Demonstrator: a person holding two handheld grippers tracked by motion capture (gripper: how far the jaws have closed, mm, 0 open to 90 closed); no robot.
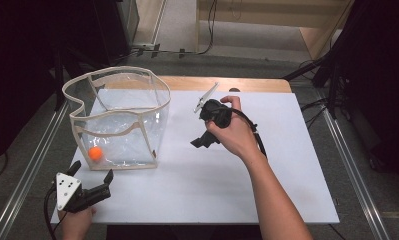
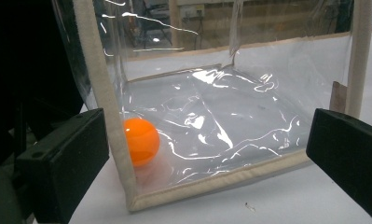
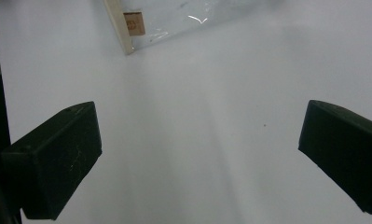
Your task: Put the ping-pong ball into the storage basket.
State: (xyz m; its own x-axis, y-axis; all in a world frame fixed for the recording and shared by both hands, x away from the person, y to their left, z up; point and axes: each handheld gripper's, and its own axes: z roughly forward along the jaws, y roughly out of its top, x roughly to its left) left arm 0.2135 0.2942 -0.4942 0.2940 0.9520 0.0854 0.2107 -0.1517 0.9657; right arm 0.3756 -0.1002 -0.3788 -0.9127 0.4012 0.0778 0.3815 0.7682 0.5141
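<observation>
While the orange ball (image 2: 141,141) already sits inside the clear bag (image 1: 118,120), in the corner just ahead of the left gripper (image 1: 90,184), both tools hang wide and empty. The right gripper (image 1: 201,141) hovers over bare white table (image 3: 197,116), the bag's corner ahead of it. Judging by this, little remains unless the ball is to come out.

Black cables (image 1: 207,30) on grey floor (image 1: 267,62)

Ball (image 1: 95,153) inside bag (image 1: 118,120), left on table (image 1: 287,165).
</observation>
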